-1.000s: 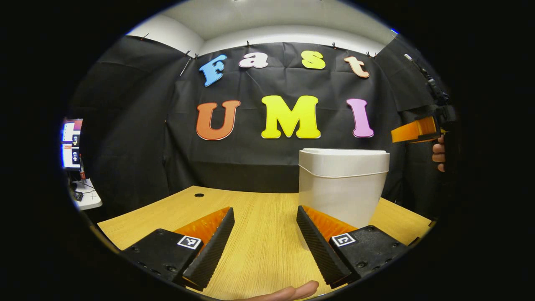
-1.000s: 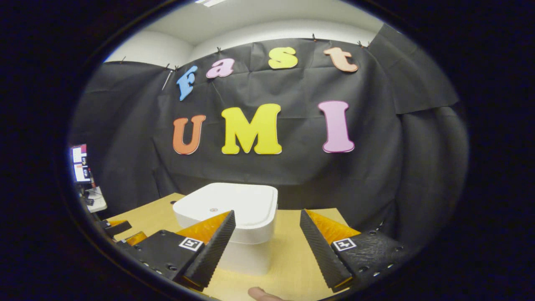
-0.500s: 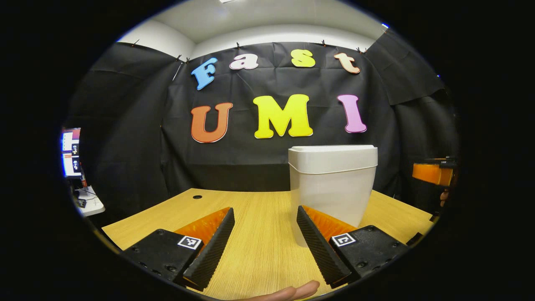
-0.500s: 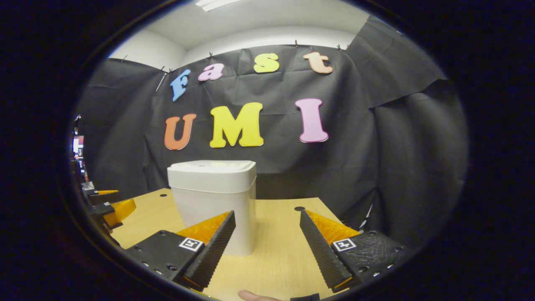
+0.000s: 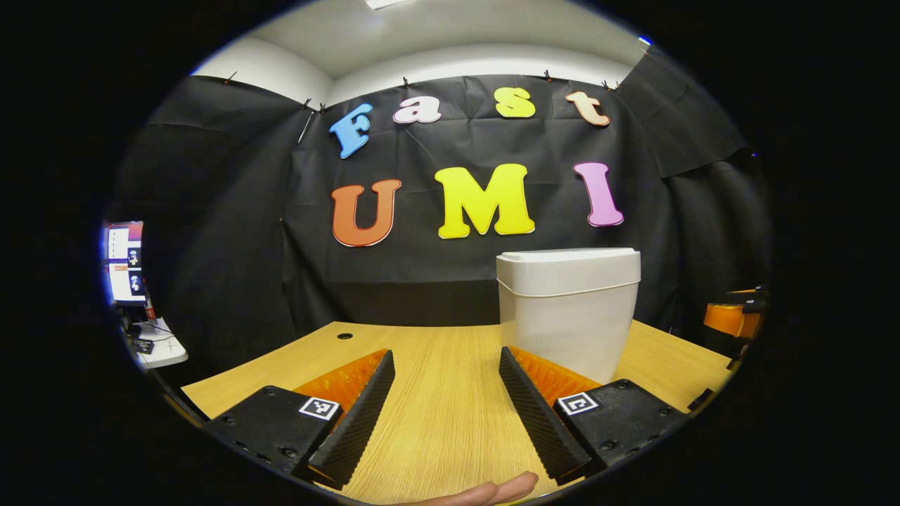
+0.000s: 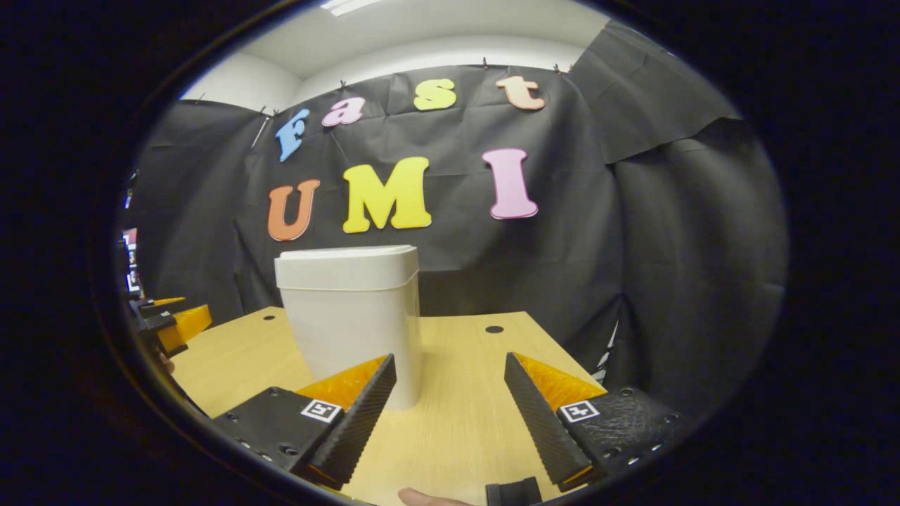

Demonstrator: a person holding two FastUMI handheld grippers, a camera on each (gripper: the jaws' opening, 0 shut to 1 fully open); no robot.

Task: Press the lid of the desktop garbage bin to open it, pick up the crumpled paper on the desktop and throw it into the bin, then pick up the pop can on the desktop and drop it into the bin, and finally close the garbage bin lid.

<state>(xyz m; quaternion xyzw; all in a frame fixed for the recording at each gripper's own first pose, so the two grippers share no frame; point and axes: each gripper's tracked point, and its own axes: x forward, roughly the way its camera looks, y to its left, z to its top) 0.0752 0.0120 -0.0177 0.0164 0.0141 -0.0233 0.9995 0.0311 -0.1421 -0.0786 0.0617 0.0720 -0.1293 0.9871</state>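
Bin position: the white desktop garbage bin stands upright on the wooden desktop in front of the black cloth wall, with its lid seated flat on top, closed. In the left gripper view, the left gripper sits low over the desktop, jaws spread wide with nothing between them; the bin lies ahead and to the right, just beyond the right-hand finger and apart from it. The right gripper shows at the far right edge of this view, beyond the bin. A fingertip of the person's hand appears at the bottom edge. A monitor sits at the far left, off the desk. In the right gripper view, the right gripper is likewise held wide and holds nothing; the bin stands ahead and to the left, behind the left-hand finger. The left gripper shows at the left edge of this view. Two round holes are visible in the desktop near its far edge.
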